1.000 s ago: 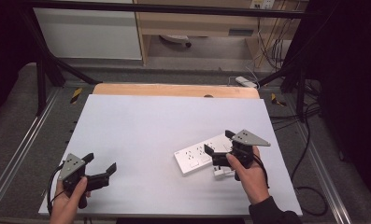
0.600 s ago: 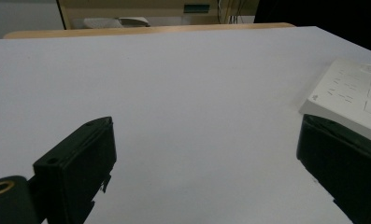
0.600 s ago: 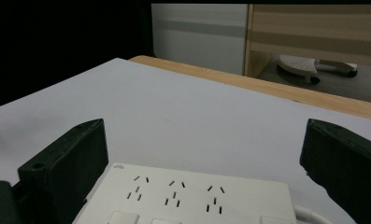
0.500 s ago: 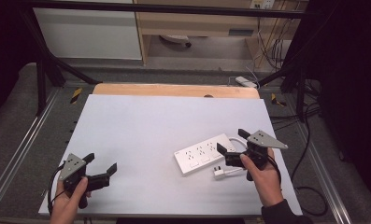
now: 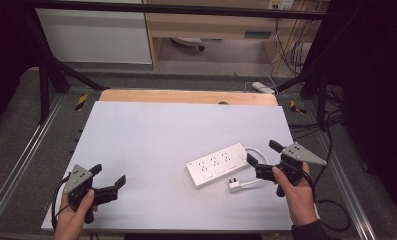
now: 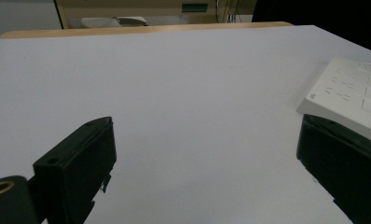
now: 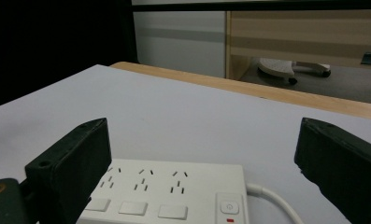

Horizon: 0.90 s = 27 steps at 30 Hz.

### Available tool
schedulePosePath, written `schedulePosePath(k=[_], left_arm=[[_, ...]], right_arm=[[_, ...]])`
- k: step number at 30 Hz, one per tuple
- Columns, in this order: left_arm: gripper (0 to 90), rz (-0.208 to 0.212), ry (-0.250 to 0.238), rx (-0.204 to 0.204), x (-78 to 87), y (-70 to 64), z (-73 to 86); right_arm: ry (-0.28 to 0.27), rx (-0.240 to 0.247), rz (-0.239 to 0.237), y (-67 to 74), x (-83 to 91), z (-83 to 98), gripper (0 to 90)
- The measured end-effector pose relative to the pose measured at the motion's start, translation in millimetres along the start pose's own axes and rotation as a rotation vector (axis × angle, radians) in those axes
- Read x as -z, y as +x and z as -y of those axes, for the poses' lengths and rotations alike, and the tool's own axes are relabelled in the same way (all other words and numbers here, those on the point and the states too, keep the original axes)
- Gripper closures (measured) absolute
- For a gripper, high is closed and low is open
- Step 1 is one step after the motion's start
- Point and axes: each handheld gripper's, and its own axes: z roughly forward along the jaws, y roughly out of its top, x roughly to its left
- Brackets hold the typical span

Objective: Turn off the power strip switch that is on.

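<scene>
A white power strip (image 5: 217,164) lies on the white tabletop (image 5: 176,125), right of the middle. Its white cable loops past its right end and finishes in a plug (image 5: 234,185) lying just in front of it. My right gripper (image 5: 262,153) is open, a little to the right of the strip and apart from it, jaws pointing left toward it. In the right gripper view the strip (image 7: 169,189) lies flat between and beyond the open jaws, with its cable (image 7: 272,198) leading off to the right. My left gripper (image 5: 108,174) is open and holds nothing at the front left. Its view has the strip (image 6: 346,93) at the right edge.
A wooden strip (image 5: 186,96) borders the table's far edge. Black frame bars and metal rails run along both sides. Beyond the table, on the floor, lie another white socket strip (image 5: 263,87) and hanging cables (image 5: 286,45). The right gripper's black cable (image 5: 331,207) trails off the front right corner.
My right gripper has drawn back to the right, off the strip's right end, and now stands clear of it. The plug lies uncovered on the table. The left gripper has not moved.
</scene>
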Motion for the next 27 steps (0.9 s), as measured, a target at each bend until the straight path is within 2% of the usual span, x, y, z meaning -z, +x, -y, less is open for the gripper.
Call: schedulePosePath(k=[14,17,20,24,27], left_arm=[[4.6,0.007,0.002,0.000,-0.7,-1.8,0.3],[4.7,0.007,0.002,-0.003,-1.1,-2.0,0.4],[4.7,0.008,0.005,-0.007,-1.4,-2.5,0.4],[4.7,0.014,0.005,-0.009,-1.8,-3.2,0.5],[4.7,0.015,0.006,-0.007,-2.2,-3.1,0.6]], right_arm=[[-0.008,-0.035,0.058,-29.1,30.6,21.0,6.5],[-0.013,-0.030,0.067,-34.0,36.1,25.6,6.3],[-0.029,0.005,0.082,-37.3,40.5,30.8,5.7],[-0.019,0.023,0.098,-42.0,42.3,40.3,4.4],[-0.001,0.014,0.100,-45.3,43.3,48.7,5.2]])
